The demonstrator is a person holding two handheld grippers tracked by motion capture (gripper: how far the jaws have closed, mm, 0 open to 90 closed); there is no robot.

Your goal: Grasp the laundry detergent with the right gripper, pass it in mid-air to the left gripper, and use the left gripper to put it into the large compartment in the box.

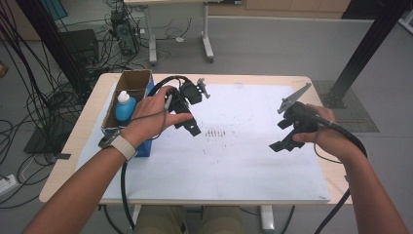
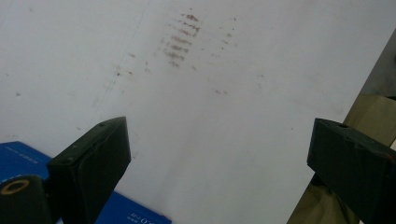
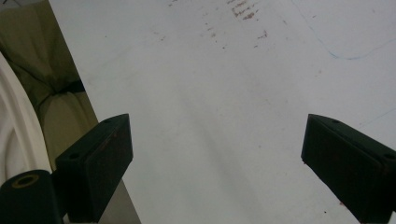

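Hovering over a white mat (image 1: 243, 161), left gripper (image 1: 187, 124) and right gripper (image 1: 282, 141) both have jaws spread wide, empty. Nearest item, a blue bottle (image 1: 125, 108), stands in a cardboard box (image 1: 134, 80) at left; approach it from above, jaws straddling its neck

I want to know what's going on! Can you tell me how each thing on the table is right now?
left tongs: open, holding nothing.
right tongs: open, holding nothing.
cardboard box: open on top.
blue bottle: upright in the box, white cap on.
white mat: flat, stained brown mid-sheet.
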